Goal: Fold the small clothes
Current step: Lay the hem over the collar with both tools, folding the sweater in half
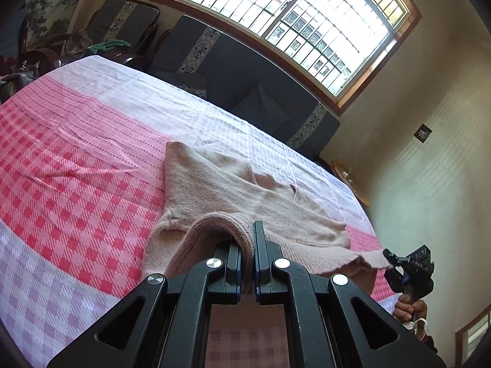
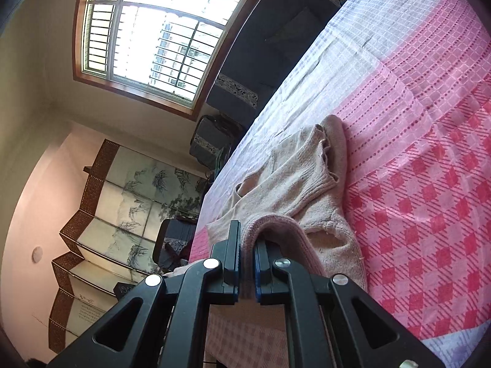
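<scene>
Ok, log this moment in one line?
left claw: shut on sweater hem | right claw: shut on sweater hem | hem lifted | rest on checked cloth

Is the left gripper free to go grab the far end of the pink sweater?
Probably not right now. The left gripper is shut on the pink sweater's near edge, so it would have to let go first. Nothing else blocks the way.
</scene>
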The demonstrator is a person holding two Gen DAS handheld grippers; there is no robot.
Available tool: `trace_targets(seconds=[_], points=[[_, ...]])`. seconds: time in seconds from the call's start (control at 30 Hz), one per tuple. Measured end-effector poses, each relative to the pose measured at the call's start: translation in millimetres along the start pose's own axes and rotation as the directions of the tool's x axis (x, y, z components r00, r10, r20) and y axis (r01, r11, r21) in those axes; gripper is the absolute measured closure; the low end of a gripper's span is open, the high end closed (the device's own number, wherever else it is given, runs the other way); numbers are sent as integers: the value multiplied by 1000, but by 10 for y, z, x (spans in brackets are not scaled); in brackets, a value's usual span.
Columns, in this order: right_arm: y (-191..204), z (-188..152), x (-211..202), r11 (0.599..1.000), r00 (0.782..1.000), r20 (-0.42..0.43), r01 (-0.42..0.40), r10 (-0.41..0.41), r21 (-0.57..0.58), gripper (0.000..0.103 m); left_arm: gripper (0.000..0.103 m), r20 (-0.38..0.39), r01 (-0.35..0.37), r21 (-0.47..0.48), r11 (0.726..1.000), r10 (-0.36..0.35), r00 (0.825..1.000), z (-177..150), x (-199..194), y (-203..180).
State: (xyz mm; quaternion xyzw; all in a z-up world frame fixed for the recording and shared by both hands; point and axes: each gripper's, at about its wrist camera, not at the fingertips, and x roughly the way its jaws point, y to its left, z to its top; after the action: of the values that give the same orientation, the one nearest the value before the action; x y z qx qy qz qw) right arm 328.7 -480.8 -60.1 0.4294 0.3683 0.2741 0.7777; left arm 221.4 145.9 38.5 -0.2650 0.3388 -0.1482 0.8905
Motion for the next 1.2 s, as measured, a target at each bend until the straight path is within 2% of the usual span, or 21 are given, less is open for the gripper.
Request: trace_targets(seconds=[0.27, 0.47, 0.73, 1.2], points=[[-130, 292, 336, 999, 999, -14, 30, -30, 34, 95, 98, -23, -40, -36, 999, 39, 999, 260, 492, 153], [-311, 497, 537, 996, 1000, -9, 31, -30, 84, 95, 98, -33, -42, -81, 996, 40, 999, 425, 788, 315], [-500, 664, 784, 991, 999, -7, 34, -34, 126, 95, 98, -42, -84, -55, 995, 81, 996, 515, 1090, 340], [-617, 817, 990, 989, 999, -12, 40, -39, 142, 95, 98, -40, -137, 3, 991, 137, 990, 597, 1346, 350]])
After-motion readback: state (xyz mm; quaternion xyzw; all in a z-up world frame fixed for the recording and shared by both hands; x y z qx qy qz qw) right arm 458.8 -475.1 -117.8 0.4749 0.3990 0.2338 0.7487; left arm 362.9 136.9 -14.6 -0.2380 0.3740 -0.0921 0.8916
